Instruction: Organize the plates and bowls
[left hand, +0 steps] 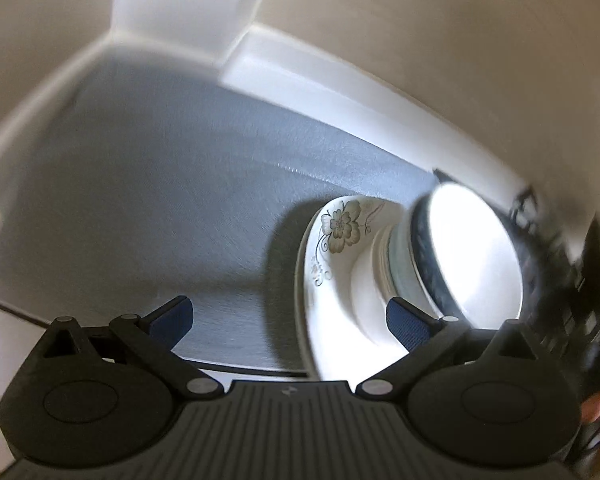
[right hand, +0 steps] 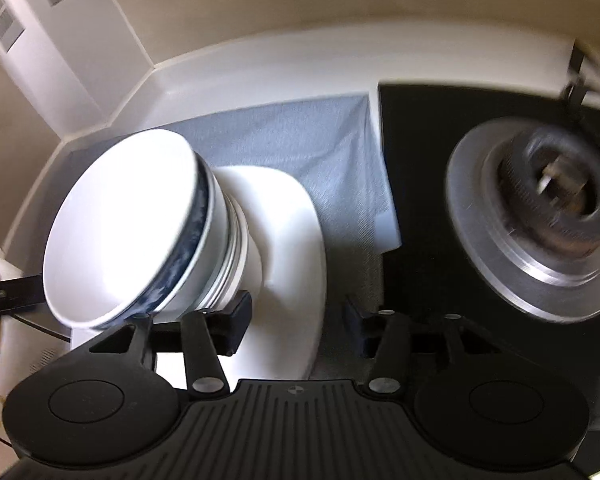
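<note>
Left tongs [left hand: 288, 316]: spread wide, nothing between the fingers, above the grey cloth [left hand: 160, 200].
Right tongs [right hand: 296, 320]: spread wide, empty, over the plate's near rim.
Bowls [right hand: 140, 224]: nested stack, blue-banded, resting on the plate.
Plate [left hand: 332, 272]: flower-patterned, on the cloth near the worktop's [right hand: 260, 60] back edge.
Burner [right hand: 540, 220]: on the black hob, right of the cloth.

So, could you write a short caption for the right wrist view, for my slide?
Open right gripper near stacked bowls on a white plate, with a grey cloth underneath.
</note>
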A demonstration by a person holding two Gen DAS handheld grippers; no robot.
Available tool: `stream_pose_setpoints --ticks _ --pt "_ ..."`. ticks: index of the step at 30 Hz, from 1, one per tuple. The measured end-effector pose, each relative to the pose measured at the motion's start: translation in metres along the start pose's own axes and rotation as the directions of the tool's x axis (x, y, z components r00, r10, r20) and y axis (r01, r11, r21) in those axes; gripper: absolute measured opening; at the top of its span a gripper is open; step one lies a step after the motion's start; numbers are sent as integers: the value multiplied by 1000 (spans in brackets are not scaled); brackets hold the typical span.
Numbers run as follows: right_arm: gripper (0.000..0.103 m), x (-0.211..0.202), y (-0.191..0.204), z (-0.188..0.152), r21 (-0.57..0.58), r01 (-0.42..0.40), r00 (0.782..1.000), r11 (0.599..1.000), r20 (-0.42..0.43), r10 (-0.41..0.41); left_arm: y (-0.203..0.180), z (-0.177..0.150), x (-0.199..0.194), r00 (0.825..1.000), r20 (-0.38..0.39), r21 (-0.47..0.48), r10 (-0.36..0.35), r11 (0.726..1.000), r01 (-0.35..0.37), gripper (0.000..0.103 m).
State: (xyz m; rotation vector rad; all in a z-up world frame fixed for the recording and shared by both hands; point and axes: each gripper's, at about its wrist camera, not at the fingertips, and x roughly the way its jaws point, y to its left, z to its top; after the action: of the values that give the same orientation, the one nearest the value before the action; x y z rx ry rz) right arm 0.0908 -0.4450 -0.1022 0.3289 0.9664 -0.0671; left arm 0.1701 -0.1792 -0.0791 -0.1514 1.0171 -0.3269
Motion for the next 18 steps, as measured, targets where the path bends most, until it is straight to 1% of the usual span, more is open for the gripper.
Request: stream_pose_setpoints --ticks 1,2,3,5,9,11,14,18 --pt "56 -6 4 -2 -22 18 1000 1000 13 -18 -5 -1 -5 1000 13 49 28 998 -29 103" --pt "62 -12 7 -4 -36 32 999 999 28 -31 -10 -4 -10 998 27 91 55 994 -57 103" --pt "72 -18 10 -7 -44 42 998 998 41 -40 -16 -7 -17 996 43 131 81 988 -86 103" --pt "81 -30 17 -14 -51 31 997 998 68 -27 -25 -14 -28 991 63 178 119 975 -129 103" --pt "87 -52 36 -32 -65 18 995 998 103 -11 -31 -28 -45 985 71 201 158 965 -169 103" --pt "87 -62 47 -44 -59 3 993 998 116 4 -35 -33 -51 980 69 210 184 958 -195 103" --pt "87 -76 60 -62 -39 -7 991 999 135 12 -38 -45 -59 970 93 218 226 946 -241 103" --pt "88 -94 75 -88 -2 1 989 1000 151 0 -37 -57 -74 969 116 202 218 950 -237 103"
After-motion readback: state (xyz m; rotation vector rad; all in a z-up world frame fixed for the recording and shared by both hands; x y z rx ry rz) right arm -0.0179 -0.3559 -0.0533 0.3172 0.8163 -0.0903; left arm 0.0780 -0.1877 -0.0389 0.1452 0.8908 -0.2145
